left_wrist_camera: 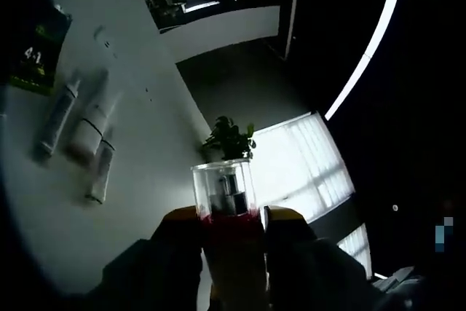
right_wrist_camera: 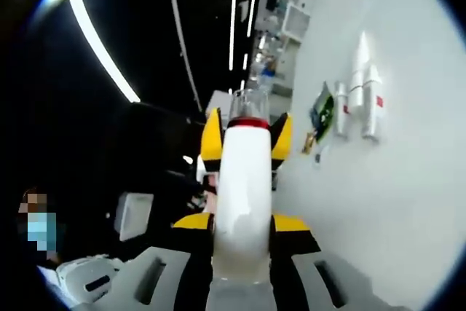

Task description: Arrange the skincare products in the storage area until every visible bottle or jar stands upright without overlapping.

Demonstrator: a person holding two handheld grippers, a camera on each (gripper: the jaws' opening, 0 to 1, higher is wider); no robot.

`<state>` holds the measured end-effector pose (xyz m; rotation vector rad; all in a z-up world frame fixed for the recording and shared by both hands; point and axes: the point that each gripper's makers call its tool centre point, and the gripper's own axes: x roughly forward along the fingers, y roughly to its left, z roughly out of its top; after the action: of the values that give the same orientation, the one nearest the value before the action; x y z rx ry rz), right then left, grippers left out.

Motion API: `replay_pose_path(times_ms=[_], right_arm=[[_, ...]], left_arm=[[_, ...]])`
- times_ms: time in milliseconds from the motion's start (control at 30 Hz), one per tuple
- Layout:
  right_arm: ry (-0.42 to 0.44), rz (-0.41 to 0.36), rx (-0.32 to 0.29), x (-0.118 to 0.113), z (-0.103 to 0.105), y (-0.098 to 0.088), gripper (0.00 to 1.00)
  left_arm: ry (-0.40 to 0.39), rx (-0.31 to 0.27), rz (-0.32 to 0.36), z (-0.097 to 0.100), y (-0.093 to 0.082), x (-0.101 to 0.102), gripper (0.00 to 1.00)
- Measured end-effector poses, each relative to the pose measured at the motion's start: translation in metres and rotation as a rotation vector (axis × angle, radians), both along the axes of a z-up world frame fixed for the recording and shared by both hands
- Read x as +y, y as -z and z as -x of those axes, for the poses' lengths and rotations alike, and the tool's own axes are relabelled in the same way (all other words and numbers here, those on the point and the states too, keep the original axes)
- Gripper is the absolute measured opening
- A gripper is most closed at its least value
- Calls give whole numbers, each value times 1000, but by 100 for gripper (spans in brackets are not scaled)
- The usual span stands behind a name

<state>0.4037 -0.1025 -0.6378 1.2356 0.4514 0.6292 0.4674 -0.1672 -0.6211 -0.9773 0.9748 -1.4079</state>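
A white bottle point(right_wrist_camera: 240, 194) with a red band and a clear cap point(left_wrist_camera: 224, 187) is held up in the air, away from the table. In the right gripper view my right gripper point(right_wrist_camera: 240, 232) is shut on the bottle's white body. In the left gripper view my left gripper point(left_wrist_camera: 233, 218) is shut on the same bottle at the red band, just under the cap. The right gripper view also shows the left gripper's yellow jaws, at the bottle's far end. Three more white bottles point(left_wrist_camera: 91, 129) lie side by side on the white table point(left_wrist_camera: 145, 180), also seen as bottles point(right_wrist_camera: 360, 81) in the right gripper view.
A green and black packet point(left_wrist_camera: 33, 52) lies beside the three bottles, and appears as a green packet point(right_wrist_camera: 320, 111) in the right gripper view. A potted plant point(left_wrist_camera: 229, 138) stands past the table edge by a bright window. Shelves with clutter point(right_wrist_camera: 280, 27) stand at the far end.
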Motion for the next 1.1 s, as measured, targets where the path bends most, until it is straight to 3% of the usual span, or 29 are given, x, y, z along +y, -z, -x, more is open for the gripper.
replay_pose_path(times_ms=[167, 300, 433, 533, 700, 833, 967, 1100], right_arm=[[-16, 30, -14, 1, 1, 1, 22], [-4, 139, -28, -2, -2, 8, 23], [4, 181, -12, -5, -5, 15, 24], [5, 288, -13, -3, -6, 23, 25], [31, 372, -24, -7, -7, 29, 27], [45, 510, -33, -14, -8, 37, 27], [33, 690, -40, -17, -9, 48, 26], [39, 742, -33, -15, -9, 54, 26]], left_arm=[[3, -38, -5, 1, -1, -1, 28], [-10, -112, -25, 2, -2, -2, 28], [-20, -155, -48, 1, 1, -2, 27], [-27, -211, -58, 2, 3, -3, 27], [-42, -276, -72, 4, 5, -5, 28], [-40, -373, -104, 5, 9, -7, 28], [2, -552, -148, 14, 13, -11, 27], [19, -629, -162, 21, 15, -13, 27]])
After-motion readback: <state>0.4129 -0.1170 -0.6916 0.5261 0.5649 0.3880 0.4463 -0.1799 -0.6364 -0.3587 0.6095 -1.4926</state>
